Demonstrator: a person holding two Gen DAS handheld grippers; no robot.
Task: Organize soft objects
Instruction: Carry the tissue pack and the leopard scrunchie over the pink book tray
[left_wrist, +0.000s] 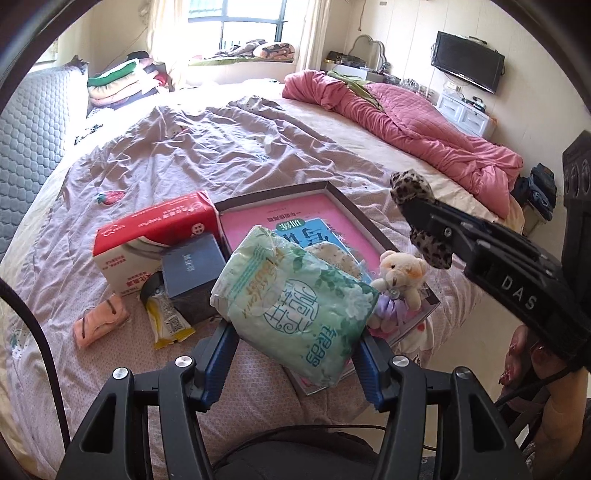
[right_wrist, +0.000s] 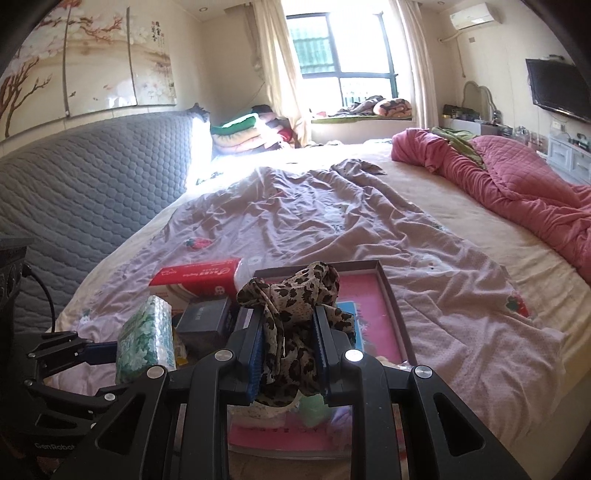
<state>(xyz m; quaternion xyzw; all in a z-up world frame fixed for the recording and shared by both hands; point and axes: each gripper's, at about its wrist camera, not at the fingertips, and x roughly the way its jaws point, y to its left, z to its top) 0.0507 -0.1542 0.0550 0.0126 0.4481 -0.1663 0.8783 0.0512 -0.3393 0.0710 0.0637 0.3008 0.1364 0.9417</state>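
While a green tissue pack (left_wrist: 295, 295) is being clamped between the pads of the left hand-held gripper (left_wrist: 295, 354) above the bed (left_wrist: 221, 155), a leopard-print scrunchie (right_wrist: 291, 325) is being gripped tightly by the right hand-held gripper (right_wrist: 288, 354) at about two o'clock of the pack, over the shallow box (left_wrist: 332, 188), where a small teddy bear (left_wrist: 400, 275) is lying.

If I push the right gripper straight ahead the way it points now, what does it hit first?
Probably the shallow box lid lying on the bed: the right gripper, shut on the leopard-print scrunchie, aims down over its pink inside. Depth is unclear, so it might reach the far rim instead.
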